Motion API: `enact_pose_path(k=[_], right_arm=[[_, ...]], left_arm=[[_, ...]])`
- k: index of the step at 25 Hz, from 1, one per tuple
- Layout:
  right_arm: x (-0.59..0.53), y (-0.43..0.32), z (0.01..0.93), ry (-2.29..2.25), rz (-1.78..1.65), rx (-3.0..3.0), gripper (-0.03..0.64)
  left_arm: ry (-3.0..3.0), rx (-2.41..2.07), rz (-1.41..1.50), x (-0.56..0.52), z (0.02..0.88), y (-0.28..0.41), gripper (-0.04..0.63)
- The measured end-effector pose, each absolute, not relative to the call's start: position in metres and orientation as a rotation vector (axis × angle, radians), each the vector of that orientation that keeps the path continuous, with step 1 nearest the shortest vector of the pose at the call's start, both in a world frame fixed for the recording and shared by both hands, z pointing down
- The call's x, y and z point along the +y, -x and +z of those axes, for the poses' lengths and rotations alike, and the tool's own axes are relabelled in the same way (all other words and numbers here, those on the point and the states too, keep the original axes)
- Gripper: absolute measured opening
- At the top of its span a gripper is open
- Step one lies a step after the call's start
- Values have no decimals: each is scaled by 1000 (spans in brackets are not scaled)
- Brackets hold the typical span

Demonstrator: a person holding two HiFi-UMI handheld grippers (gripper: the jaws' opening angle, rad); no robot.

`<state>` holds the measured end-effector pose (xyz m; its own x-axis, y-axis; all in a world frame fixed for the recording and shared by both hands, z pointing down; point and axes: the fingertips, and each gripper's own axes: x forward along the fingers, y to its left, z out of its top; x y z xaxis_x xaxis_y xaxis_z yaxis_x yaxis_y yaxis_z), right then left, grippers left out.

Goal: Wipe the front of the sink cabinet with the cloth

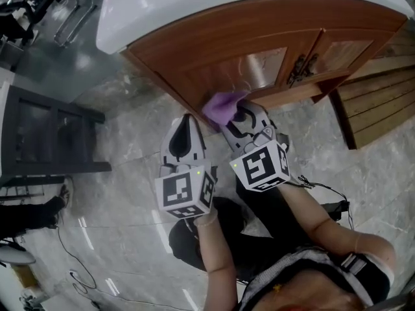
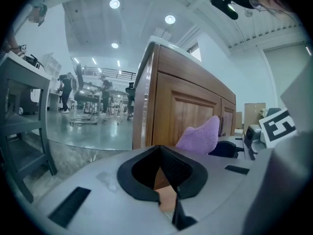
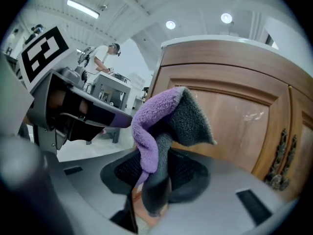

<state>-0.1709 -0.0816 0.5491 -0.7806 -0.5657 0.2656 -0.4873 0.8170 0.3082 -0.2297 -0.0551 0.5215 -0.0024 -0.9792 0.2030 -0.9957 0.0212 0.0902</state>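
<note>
The right gripper [image 1: 243, 112] grips the purple cloth [image 1: 220, 107], which bunches out beyond its tips close to the front of the sink cabinet [image 1: 214, 57]. The left gripper [image 1: 187, 120] hangs alongside, clenched on nothing.

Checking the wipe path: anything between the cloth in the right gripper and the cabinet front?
Nothing visible. The right gripper holds the cloth up at the cabinet door; the left gripper is off to the side.

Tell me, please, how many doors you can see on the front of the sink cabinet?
2. One door is just above the purple cloth; the other door is to its right, past the handles. The front shows no others.
</note>
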Motion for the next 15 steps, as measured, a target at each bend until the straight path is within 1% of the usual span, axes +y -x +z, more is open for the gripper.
enact_pose_path(k=[7,15], right_arm=[[-69,211,569,-718,-308,-2675,184],[-77,216,584,-751,-295,-2646,184]], left_arm=[[-2026,-2118,99,-44,517,245,6],[-2031,-2109,97,-44,519,242,6]])
